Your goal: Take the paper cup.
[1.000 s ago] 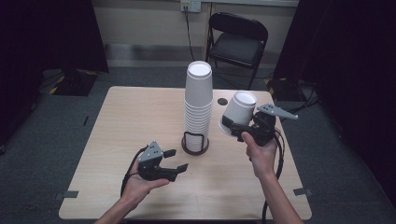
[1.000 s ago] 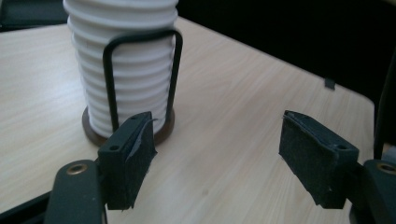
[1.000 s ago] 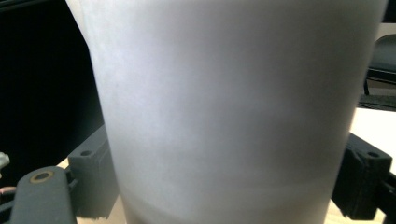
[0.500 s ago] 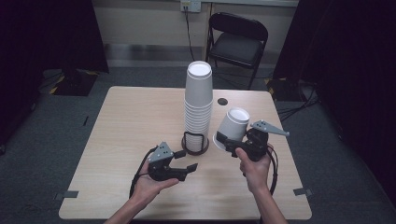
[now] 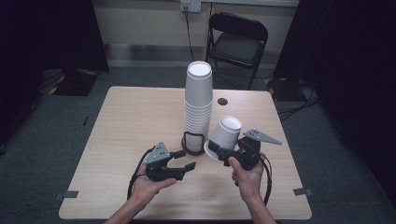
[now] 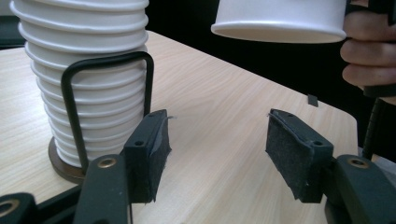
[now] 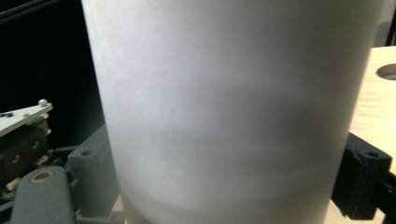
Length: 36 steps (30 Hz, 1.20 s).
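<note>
A tall stack of white paper cups [image 5: 198,105], nested mouth-down, stands near the middle of the tabletop [image 5: 135,121] inside a black wire holder [image 5: 193,143] with a round dark base; in the left gripper view the holder's wire loop [image 6: 109,100] rises up the side of the lower cups. Whether anything sits inside the cups cannot be told, since only their closed bottoms face up.

A single white paper cup [image 5: 224,136] is held just beside the stack, at about 4 o'clock from its base, tilted with its closed bottom up and toward the stack and its mouth down toward the right hand. The right gripper [image 5: 223,153] has its jaws clamped on this cup; in the right gripper view the cup's wall [image 7: 224,112] stands between the two black pads, one at either side. The cup is off the tabletop, its rim [image 6: 280,31] hanging above the wood in the left gripper view.

The left gripper [image 5: 185,160] lies at about 7 o'clock from the holder, near its base. Its jaws are apart with nothing between them and have just been closing; the held cup is at their 2 o'clock, apart from them.
</note>
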Available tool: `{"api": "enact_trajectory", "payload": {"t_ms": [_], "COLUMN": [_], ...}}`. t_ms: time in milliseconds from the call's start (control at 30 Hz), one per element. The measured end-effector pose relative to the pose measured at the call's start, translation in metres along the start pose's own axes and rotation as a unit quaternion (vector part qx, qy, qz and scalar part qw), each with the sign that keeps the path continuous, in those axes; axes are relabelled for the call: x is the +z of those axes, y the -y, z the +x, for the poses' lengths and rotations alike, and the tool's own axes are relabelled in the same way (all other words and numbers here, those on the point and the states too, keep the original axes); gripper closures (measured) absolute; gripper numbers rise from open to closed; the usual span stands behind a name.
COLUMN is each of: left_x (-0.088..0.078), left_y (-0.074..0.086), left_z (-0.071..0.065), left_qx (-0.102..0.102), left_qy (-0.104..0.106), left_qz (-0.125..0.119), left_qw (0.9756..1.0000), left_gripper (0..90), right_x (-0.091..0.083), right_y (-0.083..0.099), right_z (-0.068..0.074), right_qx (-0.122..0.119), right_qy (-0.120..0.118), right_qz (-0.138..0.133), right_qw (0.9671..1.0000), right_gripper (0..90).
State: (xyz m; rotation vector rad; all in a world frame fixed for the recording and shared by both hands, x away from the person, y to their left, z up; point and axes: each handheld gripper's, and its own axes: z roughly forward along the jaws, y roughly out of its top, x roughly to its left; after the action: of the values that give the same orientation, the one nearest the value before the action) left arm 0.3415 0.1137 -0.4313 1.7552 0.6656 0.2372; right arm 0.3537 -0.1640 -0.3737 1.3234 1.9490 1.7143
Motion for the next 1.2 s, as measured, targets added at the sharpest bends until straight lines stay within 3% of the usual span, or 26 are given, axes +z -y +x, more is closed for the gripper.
{"api": "enact_trajectory", "payload": {"t_ms": [267,633,800,933,1000,1167,1200], "left_x": [0.005,0.007,0.009,0.009,0.009,0.010,0.010], "left_y": [-0.004,-0.002,-0.001,0.001,0.003,0.004,0.004], "left_z": [-0.005,-0.011,-0.014,-0.014,-0.014,-0.013,-0.013], "left_qx": [0.015,0.026,0.035,0.038,0.031,0.025,0.028], "left_qy": [0.028,0.022,0.017,0.014,0.014,0.009,0.007], "left_qz": [-0.007,-0.017,-0.022,-0.024,-0.028,-0.037,-0.039], "left_qw": [0.9995,0.9993,0.9990,0.9989,0.9990,0.9990,0.9988], "left_gripper": [35.2,40.4,41.5,41.7,42.5,44.4,44.4], "right_x": [-0.003,-0.004,0.002,0.004,0.005,0.007,0.008], "right_y": [0.008,0.017,0.027,0.031,0.033,0.037,0.038], "right_z": [0.004,0.007,0.009,0.009,0.009,0.009,0.009], "right_qx": [0.023,0.064,0.104,0.119,0.141,0.151,0.160], "right_qy": [-0.016,-0.043,-0.066,-0.073,-0.081,-0.088,-0.091], "right_qz": [-0.006,-0.002,0.007,0.010,0.009,0.013,0.017], "right_qw": [0.9996,0.9970,0.9924,0.9901,0.9866,0.9845,0.9829], "right_gripper": [13.3,13.4,13.4,13.5,13.5,13.5,13.6]}}
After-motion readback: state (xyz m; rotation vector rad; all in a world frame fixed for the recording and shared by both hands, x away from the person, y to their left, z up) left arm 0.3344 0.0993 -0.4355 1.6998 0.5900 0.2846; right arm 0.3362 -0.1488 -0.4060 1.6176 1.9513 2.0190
